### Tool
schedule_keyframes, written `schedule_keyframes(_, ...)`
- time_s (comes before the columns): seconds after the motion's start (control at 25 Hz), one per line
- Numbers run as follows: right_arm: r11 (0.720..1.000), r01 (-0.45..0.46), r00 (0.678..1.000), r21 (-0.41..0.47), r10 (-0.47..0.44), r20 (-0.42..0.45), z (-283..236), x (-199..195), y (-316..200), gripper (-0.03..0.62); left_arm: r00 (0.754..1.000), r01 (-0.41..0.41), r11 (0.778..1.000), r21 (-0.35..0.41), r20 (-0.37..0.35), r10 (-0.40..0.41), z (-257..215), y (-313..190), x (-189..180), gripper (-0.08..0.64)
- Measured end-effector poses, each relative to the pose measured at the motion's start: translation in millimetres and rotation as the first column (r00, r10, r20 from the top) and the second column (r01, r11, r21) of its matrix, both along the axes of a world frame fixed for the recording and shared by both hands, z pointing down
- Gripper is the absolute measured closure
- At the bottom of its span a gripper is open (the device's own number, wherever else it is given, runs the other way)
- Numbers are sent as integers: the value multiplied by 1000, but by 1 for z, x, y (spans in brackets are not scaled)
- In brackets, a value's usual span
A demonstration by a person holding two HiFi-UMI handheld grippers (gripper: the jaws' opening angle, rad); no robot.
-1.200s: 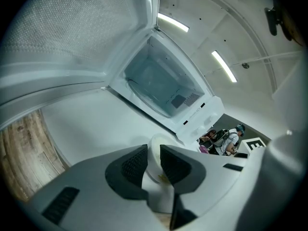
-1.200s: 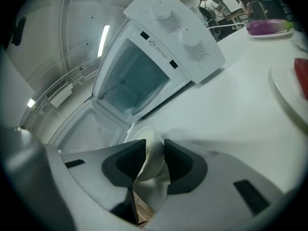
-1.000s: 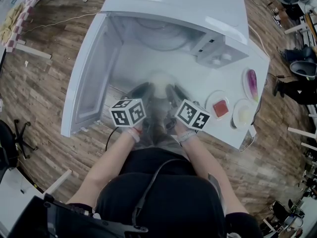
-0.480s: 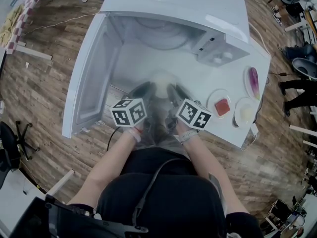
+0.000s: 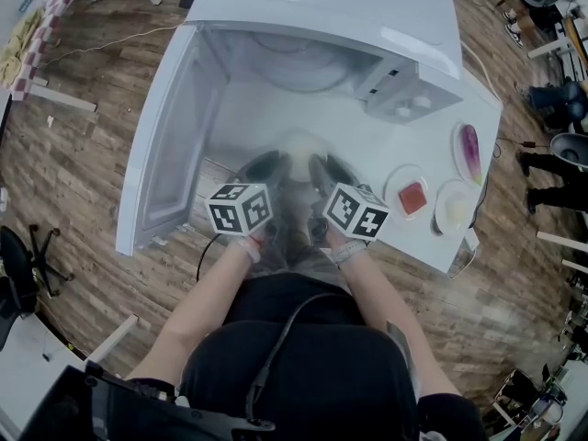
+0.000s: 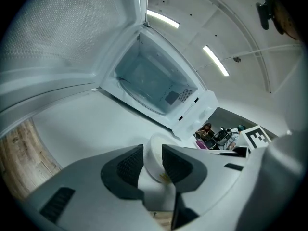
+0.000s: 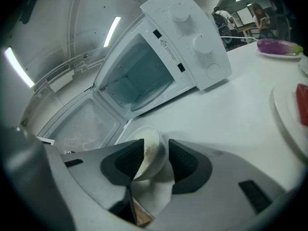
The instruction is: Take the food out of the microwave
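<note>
A white bowl [image 5: 299,147] with food in it stands on the white table [image 5: 386,145], in front of the open, empty microwave [image 5: 312,35]. My left gripper [image 5: 266,166] straddles the bowl's left rim and my right gripper [image 5: 323,166] its right rim. In the left gripper view the bowl [image 6: 155,163] wall is between the jaws of the left gripper [image 6: 153,154]. In the right gripper view the bowl [image 7: 148,154] wall is between the jaws of the right gripper [image 7: 155,154], with a gap at the outer pad. Both grippers' jaws have just been opening, and the bowl rests on the table.
The microwave door [image 5: 165,145] hangs open to the left. Right of the bowl stand three plates: one with a purple vegetable [image 5: 467,154], one with red food [image 5: 409,197], one with pale food [image 5: 452,209]. The table edge runs just in front of my hands.
Both hands stay at the bowl. The right gripper's marker cube has rolled slightly. The bowl has not moved.
</note>
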State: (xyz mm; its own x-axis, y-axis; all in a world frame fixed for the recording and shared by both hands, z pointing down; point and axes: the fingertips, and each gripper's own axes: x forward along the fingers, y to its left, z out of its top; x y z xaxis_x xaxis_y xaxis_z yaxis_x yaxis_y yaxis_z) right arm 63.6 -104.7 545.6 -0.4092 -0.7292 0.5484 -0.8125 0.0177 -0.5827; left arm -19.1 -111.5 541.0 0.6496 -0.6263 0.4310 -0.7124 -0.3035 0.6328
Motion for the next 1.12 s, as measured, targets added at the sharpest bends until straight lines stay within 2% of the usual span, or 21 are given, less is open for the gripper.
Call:
schedule_keyframes(0.12, 1000, 7, 1000, 5, -7, -1, 0, 0, 0, 407, 1000, 6, 1000, 7, 15, -6, 2, 1, -3, 419)
schedule_keyframes(0.24, 999, 22, 999, 28, -21, -23, -3, 2, -1, 390, 1000, 17, 1000, 18, 17, -18, 0, 0, -7, 410)
schedule_keyframes(0.8, 989, 84, 990, 121, -68, -126, -19, 7, 9, 385, 996, -26, 989, 144, 87, 13, -20, 9, -6, 410)
schedule_keyframes(0.92, 985, 95, 988, 145, -75, -138, -24, 8, 12, 391, 996, -15, 986, 165, 92, 0, -24, 12, -8, 410)
schedule_keyframes(1.12, 975, 129, 982, 182, -100, -160, -33, 6, 20, 459, 996, -32, 981, 192, 88, 15, -31, 22, -5, 414)
